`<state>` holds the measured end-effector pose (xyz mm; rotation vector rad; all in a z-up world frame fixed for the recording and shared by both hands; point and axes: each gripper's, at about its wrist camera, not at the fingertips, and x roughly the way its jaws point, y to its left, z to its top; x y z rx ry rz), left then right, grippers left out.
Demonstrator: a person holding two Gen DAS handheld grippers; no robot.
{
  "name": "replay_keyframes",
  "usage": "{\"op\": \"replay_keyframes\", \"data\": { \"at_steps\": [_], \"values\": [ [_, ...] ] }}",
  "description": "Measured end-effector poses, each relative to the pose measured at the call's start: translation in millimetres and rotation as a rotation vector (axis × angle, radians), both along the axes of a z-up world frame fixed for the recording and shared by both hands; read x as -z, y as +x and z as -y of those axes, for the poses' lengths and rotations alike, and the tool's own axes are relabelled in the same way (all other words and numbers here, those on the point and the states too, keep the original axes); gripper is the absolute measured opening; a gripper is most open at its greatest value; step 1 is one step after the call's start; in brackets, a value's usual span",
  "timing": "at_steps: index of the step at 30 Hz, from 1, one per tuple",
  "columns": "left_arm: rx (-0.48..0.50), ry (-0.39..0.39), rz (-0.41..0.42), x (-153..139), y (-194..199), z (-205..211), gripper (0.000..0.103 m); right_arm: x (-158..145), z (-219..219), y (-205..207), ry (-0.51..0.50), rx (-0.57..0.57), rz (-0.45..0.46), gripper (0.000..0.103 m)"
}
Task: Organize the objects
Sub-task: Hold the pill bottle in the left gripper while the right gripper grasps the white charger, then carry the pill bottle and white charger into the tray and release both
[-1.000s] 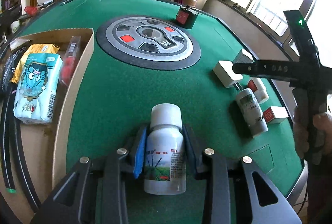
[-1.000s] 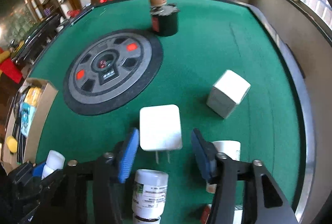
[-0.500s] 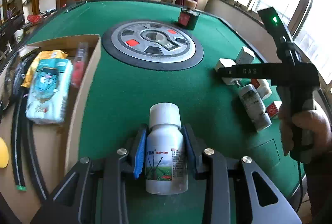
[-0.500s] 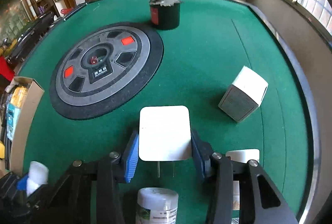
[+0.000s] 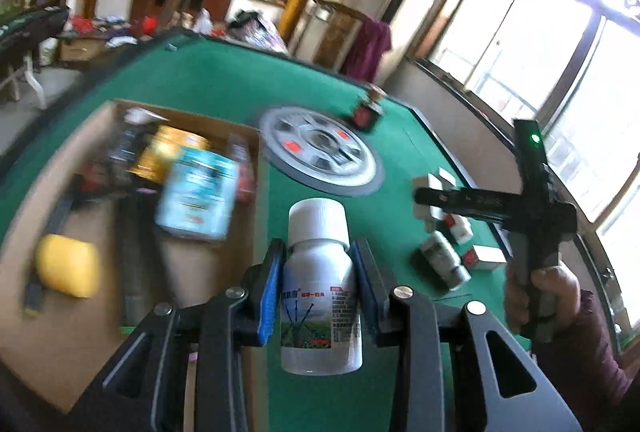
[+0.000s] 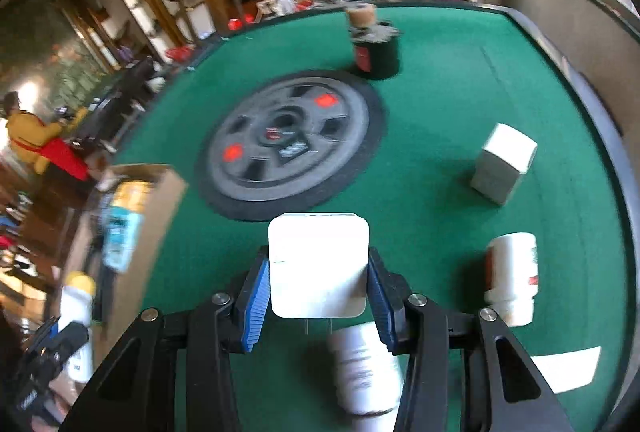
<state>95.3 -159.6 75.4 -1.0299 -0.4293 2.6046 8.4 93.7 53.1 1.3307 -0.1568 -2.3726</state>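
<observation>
So my left tool (image 5: 316,284) has its blue pads clamped on the white bottle (image 5: 320,296), which sits upright between them, cap pointing up and away from me, long axis running straight along the fingers. It's clear of the table (image 5: 400,216), hanging over the green felt just right of the box (image 5: 254,232). That's the bit that matters: the box lies to the left of the bottle, its cardboard wall right beside the left pad, so I reckon a short swing left puts the bottle over the opening. The box already has a blue pack (image 5: 196,196), a yellow thing (image 5: 68,266) and some dark cables in it, all pretty blurry, so I'd guess the free patch near the front is the spot to aim for. My right tool (image 6: 318,280) is pinched on the charger (image 6: 318,266), flat face up, prongs poking back toward me under it. From the right view the box (image 6: 160,200) is well off to the left, past the round centre panel (image 6: 292,144), so the left hand is way nearer to it and should probably go first. Still lying out on the felt near the right tool: a white carton (image 6: 504,162), a tub (image 6: 512,278) and another bottle (image 6: 366,368) on its side right under the fingers.
</observation>
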Motion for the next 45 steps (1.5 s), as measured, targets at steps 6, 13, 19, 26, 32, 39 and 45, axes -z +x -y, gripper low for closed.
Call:
{"op": "replay_keyframes", "data": {
  "at_steps": [6, 13, 19, 26, 32, 39, 45],
  "values": [
    [-0.129, -0.062, -0.008, 1, 24, 60, 0.033, -17, 47, 22, -0.058, -0.111, -0.032, 0.049],
    [-0.194, -0.109, 0.080, 31, 23, 87, 0.033, -19, 106, 43, -0.118, -0.246, -0.003, 0.049],
    [-0.211, -0.146, 0.094, 40, 14, 94, 0.033, -6, 154, 54, -0.101, -0.337, 0.038, 0.049],
    [-0.215, -0.148, 0.155, 52, -5, 107, 0.033, 16, 204, 58, -0.030, -0.403, 0.067, 0.049],
    [-0.220, -0.097, 0.164, 59, -10, 118, 0.033, 26, 230, 63, 0.078, -0.426, 0.030, 0.049],
    [-0.234, -0.019, 0.089, 37, 7, 131, 0.069, 33, 244, 62, 0.211, -0.433, -0.034, 0.050],
    [-0.261, 0.017, 0.051, 22, 20, 141, 0.081, 32, 250, 61, 0.231, -0.432, -0.063, 0.051]
  ]
}}
